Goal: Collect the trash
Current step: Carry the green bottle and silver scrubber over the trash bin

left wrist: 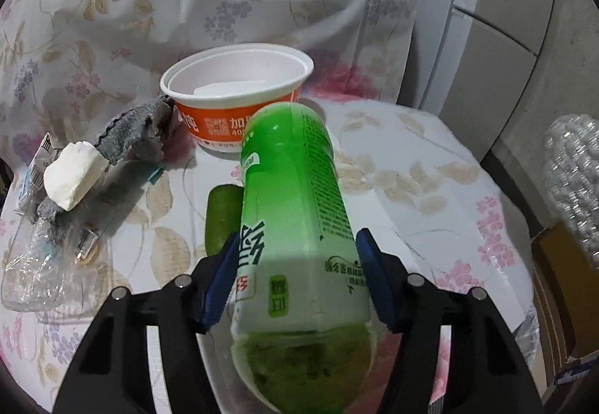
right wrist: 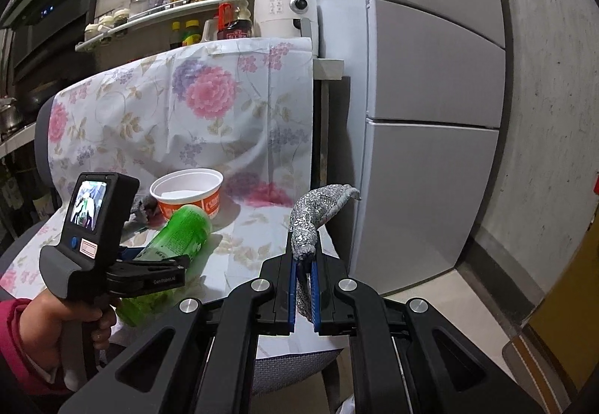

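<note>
My left gripper (left wrist: 295, 245) is shut on a green plastic bottle (left wrist: 295, 212), held tilted above the flowered seat cover (left wrist: 411, 159); the bottle also shows in the right wrist view (right wrist: 179, 234). My right gripper (right wrist: 304, 264) is shut on a crumpled silver foil wrapper (right wrist: 318, 212), which also shows at the right edge of the left wrist view (left wrist: 572, 182). An empty orange-and-white noodle bowl (left wrist: 236, 88) stands behind the bottle. A grey rag (left wrist: 138, 129), a white lump (left wrist: 71, 174) and clear plastic wrapping (left wrist: 41, 271) lie to the left.
A small green object (left wrist: 222, 215) lies on the cover under the bottle. A grey fridge (right wrist: 430, 114) stands to the right. A brown cardboard box (left wrist: 561, 283) sits on the floor at the right. A counter with bottles (right wrist: 209, 2) is behind.
</note>
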### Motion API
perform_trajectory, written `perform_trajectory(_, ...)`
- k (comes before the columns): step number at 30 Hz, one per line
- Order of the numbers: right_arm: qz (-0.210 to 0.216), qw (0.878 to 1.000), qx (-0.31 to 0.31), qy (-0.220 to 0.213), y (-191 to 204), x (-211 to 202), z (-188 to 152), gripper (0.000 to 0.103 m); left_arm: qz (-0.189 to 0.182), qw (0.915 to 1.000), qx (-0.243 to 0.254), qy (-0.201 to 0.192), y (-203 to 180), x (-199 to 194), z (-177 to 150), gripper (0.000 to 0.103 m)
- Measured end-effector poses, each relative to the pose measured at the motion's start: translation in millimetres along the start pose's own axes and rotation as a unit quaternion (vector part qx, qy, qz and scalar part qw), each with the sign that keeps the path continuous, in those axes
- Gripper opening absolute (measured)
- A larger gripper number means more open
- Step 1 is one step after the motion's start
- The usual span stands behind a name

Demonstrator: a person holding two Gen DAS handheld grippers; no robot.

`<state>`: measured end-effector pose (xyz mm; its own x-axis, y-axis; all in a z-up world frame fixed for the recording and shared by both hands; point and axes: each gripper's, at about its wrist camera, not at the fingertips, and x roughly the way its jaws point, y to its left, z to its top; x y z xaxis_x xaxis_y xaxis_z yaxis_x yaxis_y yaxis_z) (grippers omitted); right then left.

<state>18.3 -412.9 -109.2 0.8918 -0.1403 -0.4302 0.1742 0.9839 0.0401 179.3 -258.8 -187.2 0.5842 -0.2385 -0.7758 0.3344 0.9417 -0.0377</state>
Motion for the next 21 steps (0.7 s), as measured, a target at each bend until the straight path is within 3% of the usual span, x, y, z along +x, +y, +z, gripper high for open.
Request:
perform_trajectory(5, 0.011, 1.0, -0.006, 0.002, 9.7, -1.9, -1.5, 0.007, -0.068, 0.9961, -0.027, -0.05, 27.2, -40.7, -7.1, 0.06)
perform_trajectory(8, 0.021, 1.0, 0.005, 0.013, 12.6, 0.7, -4.0, 0.007, -0.088, 0.993, -0.047, -0.063, 47.9, -58.8, -8.6, 0.06)
perform_trajectory(16, 0.031, 0.999, 0.001, 0.022, 28.5, -0.2, -7.0, 0.007, -0.057, 0.9901, -0.068, -0.109, 95.5, -107.0, -10.9, 0.06)
perform_trajectory(21, 0.033, 0.999, -0.01, 0.023, 40.5, -1.2, -6.5, 0.007, -0.057, 0.9886, -0.07, -0.121, 97.3, -122.0, -23.3, 0.06)
